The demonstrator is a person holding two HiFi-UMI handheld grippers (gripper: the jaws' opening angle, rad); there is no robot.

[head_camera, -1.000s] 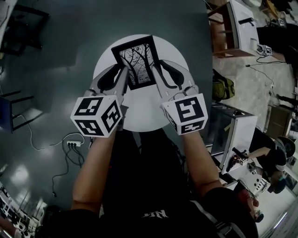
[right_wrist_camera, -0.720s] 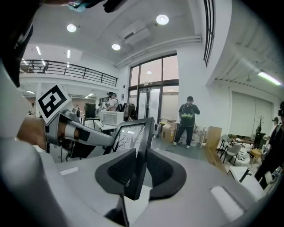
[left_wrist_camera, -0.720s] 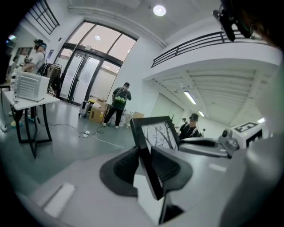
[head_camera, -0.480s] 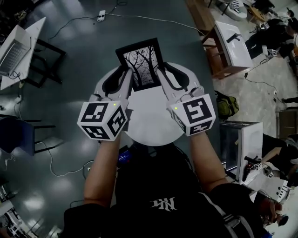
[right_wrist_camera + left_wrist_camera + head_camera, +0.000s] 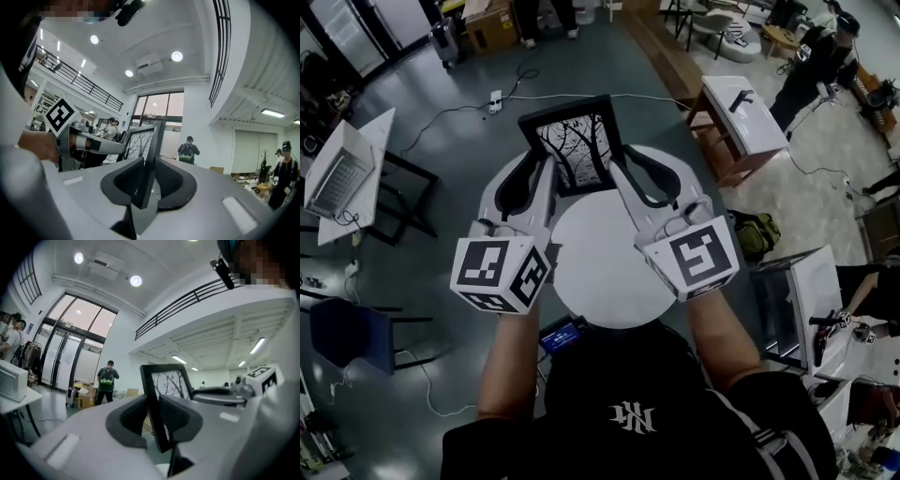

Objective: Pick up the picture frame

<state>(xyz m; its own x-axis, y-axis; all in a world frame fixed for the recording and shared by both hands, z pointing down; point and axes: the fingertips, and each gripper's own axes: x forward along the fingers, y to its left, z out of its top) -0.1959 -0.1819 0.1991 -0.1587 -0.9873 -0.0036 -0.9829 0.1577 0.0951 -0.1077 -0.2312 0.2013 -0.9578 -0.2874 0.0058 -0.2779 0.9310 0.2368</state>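
Note:
The picture frame [image 5: 572,145] is black, holds a bare-tree print, and hangs in the air above the round white table [image 5: 600,272]. My left gripper [image 5: 536,169] is shut on the frame's left edge; its jaws have just closed a little further on that edge. My right gripper [image 5: 625,169] is shut on the right edge. In the left gripper view the frame [image 5: 171,383] stands upright between the dark pads [image 5: 126,420] of the left gripper [image 5: 152,416]. In the right gripper view the frame [image 5: 140,140] is clamped edge-on in the right gripper [image 5: 147,180].
A laptop [image 5: 337,183] sits on a desk at the left, with a blue chair [image 5: 347,333] below it. A white table on wooden legs [image 5: 745,108] stands at the right, a green bag [image 5: 759,234] beside it. People stand at the room's far edges.
Both grippers have risen together with the frame held between them. The frame has left the round table, and more of the room shows around it.

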